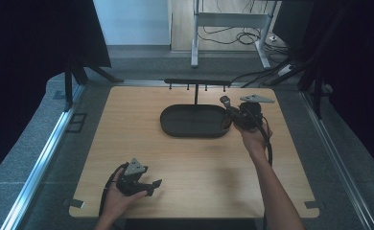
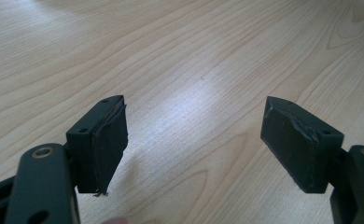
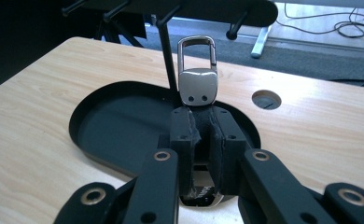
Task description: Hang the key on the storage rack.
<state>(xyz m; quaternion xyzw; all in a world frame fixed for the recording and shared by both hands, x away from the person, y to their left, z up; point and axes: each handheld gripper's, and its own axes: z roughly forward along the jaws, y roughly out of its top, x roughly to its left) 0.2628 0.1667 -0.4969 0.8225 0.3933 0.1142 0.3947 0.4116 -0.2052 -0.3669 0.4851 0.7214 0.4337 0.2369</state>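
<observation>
On the worktop [image 1: 127, 124], the rack [image 3: 171, 9] stands far of the tray [image 3: 96, 135]. The right gripper [image 3: 203, 128], clamped on an upright keyring [image 3: 198, 70], has a peg [image 3: 234, 30] just beyond; the left gripper [image 2: 194, 140] gapes near-left.

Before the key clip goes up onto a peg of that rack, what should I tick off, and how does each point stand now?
1. Right gripper shut on key clip: ok.
2. Clip's ring end clear above the fingers: ok.
3. Rack upright behind the tray, pegs bare: ok.
4. Clip lined up with a peg: not ok, it sits lower, over the tray.
5. Left gripper open, away from the rack: ok.
6. Clip's gate open for hooking: cannot tell.
</observation>
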